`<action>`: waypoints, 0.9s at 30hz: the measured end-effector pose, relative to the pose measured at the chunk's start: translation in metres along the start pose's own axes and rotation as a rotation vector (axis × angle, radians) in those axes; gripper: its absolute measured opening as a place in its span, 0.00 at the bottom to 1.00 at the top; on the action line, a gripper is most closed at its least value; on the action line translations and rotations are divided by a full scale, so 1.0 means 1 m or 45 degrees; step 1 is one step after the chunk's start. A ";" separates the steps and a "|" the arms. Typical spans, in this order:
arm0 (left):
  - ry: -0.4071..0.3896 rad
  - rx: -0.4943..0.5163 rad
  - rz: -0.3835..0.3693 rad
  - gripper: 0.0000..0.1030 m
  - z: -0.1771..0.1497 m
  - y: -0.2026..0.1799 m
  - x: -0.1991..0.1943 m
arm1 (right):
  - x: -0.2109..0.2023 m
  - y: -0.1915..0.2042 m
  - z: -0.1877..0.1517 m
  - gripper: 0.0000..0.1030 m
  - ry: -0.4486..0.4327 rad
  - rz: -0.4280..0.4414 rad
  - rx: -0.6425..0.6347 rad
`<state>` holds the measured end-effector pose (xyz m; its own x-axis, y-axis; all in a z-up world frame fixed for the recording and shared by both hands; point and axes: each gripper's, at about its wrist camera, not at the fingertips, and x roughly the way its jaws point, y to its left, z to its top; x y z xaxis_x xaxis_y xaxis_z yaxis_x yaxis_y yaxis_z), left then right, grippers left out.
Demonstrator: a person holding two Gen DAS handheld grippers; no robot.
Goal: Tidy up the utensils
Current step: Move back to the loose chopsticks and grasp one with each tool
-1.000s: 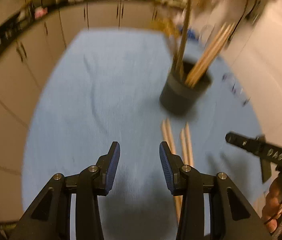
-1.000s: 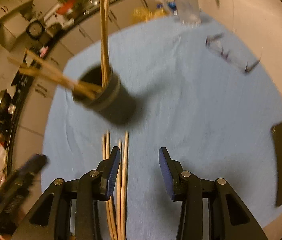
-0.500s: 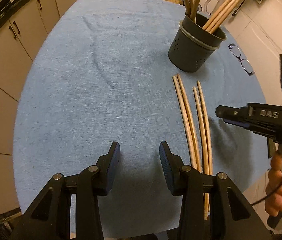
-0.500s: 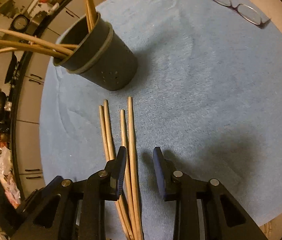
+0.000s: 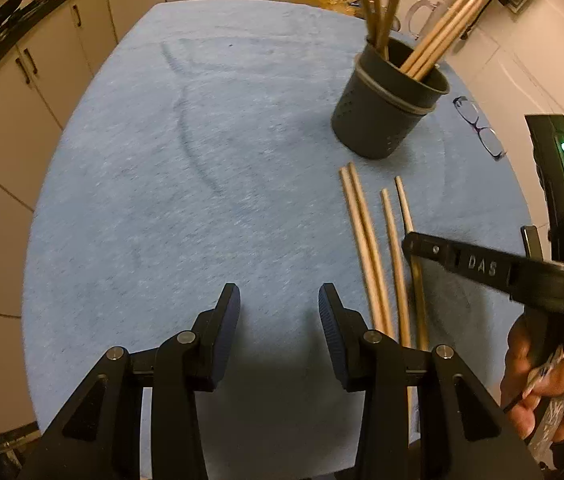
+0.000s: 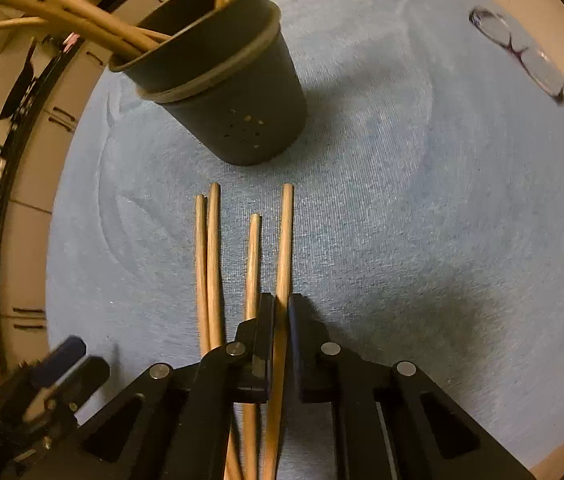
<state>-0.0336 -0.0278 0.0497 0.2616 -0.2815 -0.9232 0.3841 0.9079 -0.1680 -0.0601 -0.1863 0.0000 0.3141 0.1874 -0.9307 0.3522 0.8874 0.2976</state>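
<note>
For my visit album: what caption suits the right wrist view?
Right gripper shut on one chopstick of four lying before a dark utensil holder.

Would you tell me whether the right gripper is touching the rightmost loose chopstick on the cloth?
Touching: in the right wrist view the right gripper has its jaws closed on the rightmost chopstick.

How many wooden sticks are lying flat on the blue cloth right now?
4. Two lie touching at the left, a shorter one beside them, and the rightmost stick is between the right gripper's shut jaws. Their near ends are hidden.
</note>
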 end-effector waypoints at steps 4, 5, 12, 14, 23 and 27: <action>-0.014 0.025 -0.048 0.38 0.007 -0.012 0.012 | -0.009 -0.018 -0.005 0.07 -0.079 -0.077 -0.014; -0.008 0.031 -0.059 0.38 0.008 -0.015 0.016 | -0.011 -0.026 -0.007 0.07 -0.092 -0.090 -0.005; 0.032 0.042 -0.084 0.26 0.023 -0.035 0.046 | -0.023 -0.056 -0.019 0.07 -0.123 -0.099 0.038; 0.047 0.048 -0.063 0.25 0.025 -0.040 0.053 | -0.029 -0.061 -0.022 0.07 -0.127 -0.098 0.037; 0.047 0.044 -0.065 0.23 0.039 -0.048 0.061 | -0.029 -0.075 -0.016 0.07 -0.116 -0.085 0.044; 0.061 0.058 -0.054 0.23 0.040 -0.055 0.065 | -0.028 -0.076 -0.013 0.07 -0.108 -0.080 0.039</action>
<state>-0.0020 -0.1082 0.0127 0.2022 -0.3031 -0.9313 0.4343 0.8800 -0.1922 -0.1071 -0.2540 0.0006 0.3634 0.0942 -0.9269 0.4003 0.8826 0.2466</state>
